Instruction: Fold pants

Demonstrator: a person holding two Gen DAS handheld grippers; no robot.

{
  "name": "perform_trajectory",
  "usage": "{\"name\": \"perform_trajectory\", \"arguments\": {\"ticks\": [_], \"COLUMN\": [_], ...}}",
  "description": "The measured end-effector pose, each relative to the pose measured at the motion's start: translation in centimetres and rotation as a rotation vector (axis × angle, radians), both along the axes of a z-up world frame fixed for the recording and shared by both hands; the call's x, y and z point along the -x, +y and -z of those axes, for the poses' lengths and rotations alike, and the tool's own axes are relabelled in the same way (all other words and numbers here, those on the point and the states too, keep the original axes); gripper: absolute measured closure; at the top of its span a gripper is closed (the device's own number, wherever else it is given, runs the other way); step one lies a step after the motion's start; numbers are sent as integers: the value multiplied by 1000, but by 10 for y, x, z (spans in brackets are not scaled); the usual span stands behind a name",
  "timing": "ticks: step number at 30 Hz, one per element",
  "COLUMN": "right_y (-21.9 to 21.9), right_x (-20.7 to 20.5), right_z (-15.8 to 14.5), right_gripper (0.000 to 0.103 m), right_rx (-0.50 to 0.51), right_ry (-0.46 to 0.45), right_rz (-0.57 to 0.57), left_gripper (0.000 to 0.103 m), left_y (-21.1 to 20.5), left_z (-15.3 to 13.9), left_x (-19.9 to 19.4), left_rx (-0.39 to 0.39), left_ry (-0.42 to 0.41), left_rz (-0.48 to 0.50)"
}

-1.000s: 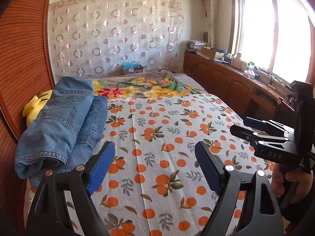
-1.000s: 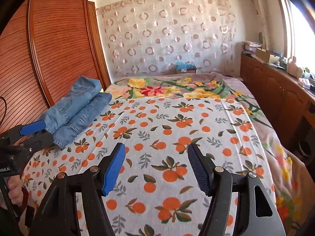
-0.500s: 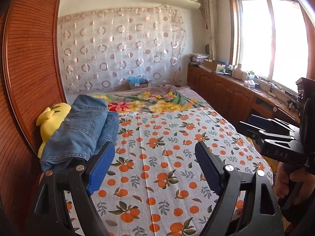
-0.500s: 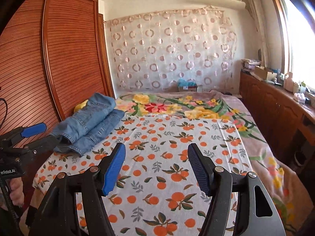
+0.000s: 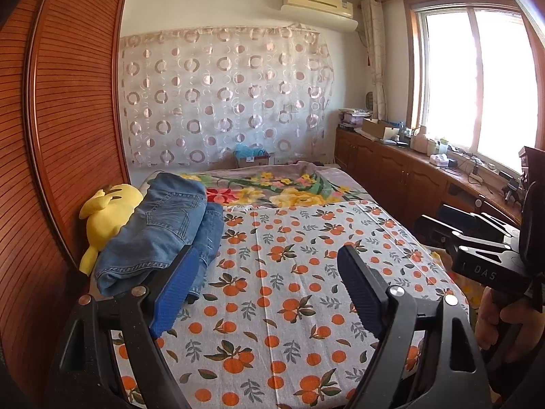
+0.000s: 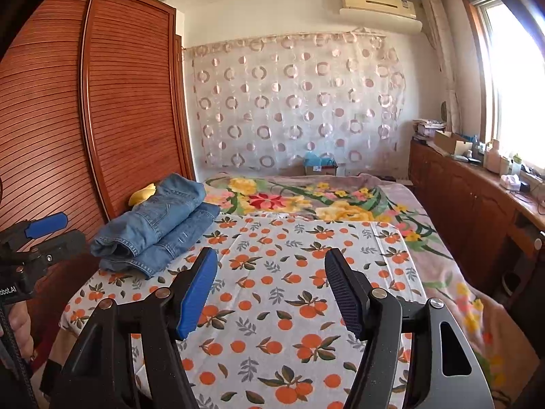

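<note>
Jeans (image 5: pixel 160 235) lie folded in a compact stack at the left edge of the bed (image 5: pixel 306 323), toward its far half, in the left wrist view. The stack rests on the orange-print sheet (image 5: pixel 289 272) and leans partly on a yellow plush toy (image 5: pixel 109 214), which sits between the jeans and the slatted wooden wardrobe (image 5: pixel 68 136). The left claw (image 5: pixel 265 293) is spread wide, with nothing between its blue pads; only the sheet shows in the gap. The near end of the jeans is just beyond the left pad. At the right edge of the frame, the right claw (image 5: pixel 453 225) is visible from the side, gripped by a hand (image 5: pixel 500 320).

Right wrist view: the right claw (image 6: pixel 272 293) is likewise spread, nothing between its pads, above the sheet near the foot of the bed. The jeans (image 6: pixel 156 225) lie well apart from it, at the left edge, folded with the plush toy (image 6: pixel 143 194) showing behind them. A floral blanket (image 6: pixel 306 201) covers the far end of the bed. The left claw (image 6: pixel 44 228) appears at the left edge of the frame.
</note>
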State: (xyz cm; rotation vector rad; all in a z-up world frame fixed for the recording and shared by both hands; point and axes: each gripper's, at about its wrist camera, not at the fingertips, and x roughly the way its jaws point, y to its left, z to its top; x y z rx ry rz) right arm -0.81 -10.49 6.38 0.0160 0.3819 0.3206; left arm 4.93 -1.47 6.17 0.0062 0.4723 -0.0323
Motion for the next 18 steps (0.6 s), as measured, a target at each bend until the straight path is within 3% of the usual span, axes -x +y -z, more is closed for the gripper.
{"name": "perform_trajectory", "arguments": {"ticks": [18], "right_y": [-2], "right_x": [-1], "right_z": [3], "right_gripper": [35], "right_rx": [-1], "right_ry": [-4], "right_rz": [4], "left_gripper": [19], "left_y": [6], "left_z": [8], "left_x": [-5], "left_rx": [4], "left_ry": [13], "left_rz": [-22]}}
